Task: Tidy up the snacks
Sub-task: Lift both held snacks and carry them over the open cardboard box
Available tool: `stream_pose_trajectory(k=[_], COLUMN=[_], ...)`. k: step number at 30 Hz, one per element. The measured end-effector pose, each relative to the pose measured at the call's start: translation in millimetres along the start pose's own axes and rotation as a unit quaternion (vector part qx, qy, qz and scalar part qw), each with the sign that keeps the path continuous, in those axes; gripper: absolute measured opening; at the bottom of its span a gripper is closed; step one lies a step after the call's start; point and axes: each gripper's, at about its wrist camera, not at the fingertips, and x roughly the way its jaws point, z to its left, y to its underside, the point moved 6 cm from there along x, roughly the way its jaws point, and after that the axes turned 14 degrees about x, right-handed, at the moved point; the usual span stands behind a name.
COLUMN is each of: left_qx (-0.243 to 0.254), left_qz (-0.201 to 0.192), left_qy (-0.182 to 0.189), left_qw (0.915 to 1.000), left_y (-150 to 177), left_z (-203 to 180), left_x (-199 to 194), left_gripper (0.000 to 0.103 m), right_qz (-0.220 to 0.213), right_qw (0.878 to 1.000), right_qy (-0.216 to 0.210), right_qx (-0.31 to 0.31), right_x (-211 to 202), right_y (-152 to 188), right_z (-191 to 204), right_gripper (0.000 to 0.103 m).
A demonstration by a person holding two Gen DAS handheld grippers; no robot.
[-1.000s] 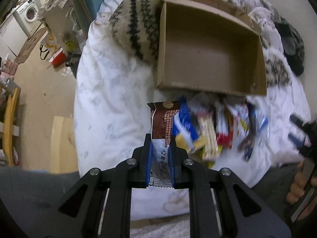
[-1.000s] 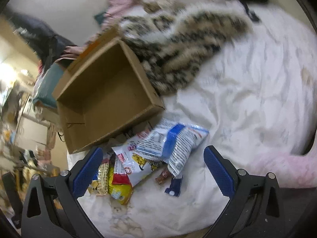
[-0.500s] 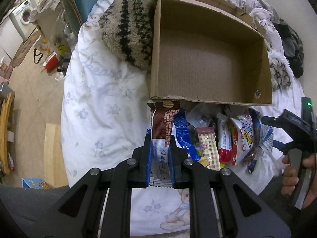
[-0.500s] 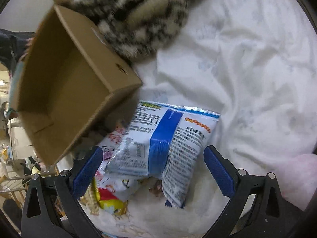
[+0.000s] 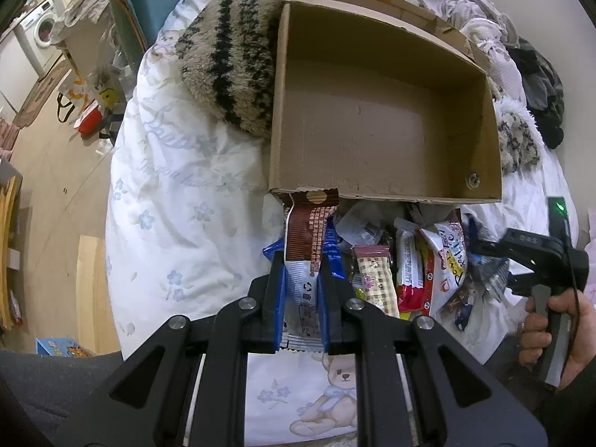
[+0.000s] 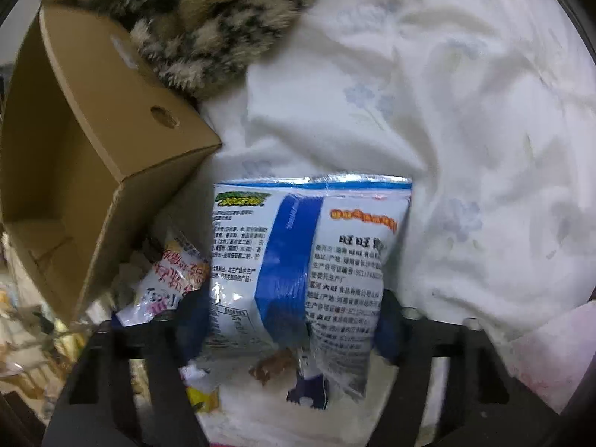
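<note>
A big bed with a white flowery blanket fills the room, beside a tan floor and a washing machine. A brown box sits open on the blanket. Snacks lie piled just in front. The left gripper squeezes a brown snack bar. The right gripper has its fingers against both sides of a blue and white bag.
</note>
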Motion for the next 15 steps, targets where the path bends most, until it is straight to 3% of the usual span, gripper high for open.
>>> stream_pose_trajectory(k=[6,8,12,15], left_qx=[-0.018,-0.020,-0.019,-0.014], left_qz=[0.002,-0.005,-0.029,-0.045], left_qy=[-0.001,-0.004,-0.019,-0.036], left_qw=[0.9998,0.9998,0.9992,0.9983], left_y=[3,2,0,-2], left_z=[6,6,8,11], left_x=[0,-3,-12,-19], left_gripper=[0.012,0.012,0.012,0.012], right_qz=[-0.049,-0.087,-0.173,-0.203], right_qw=[0.998,0.993,0.972,0.956], right_qy=[-0.038,-0.064,-0.130,-0.169], right_qx=[-0.025,-0.045,-0.096,-0.130], right_x=[-39,-63,-115,-131], right_y=[5,8,19,35], right_z=[-8,-4,18,36], right_gripper=[0.066,0.066,0.066,0.066])
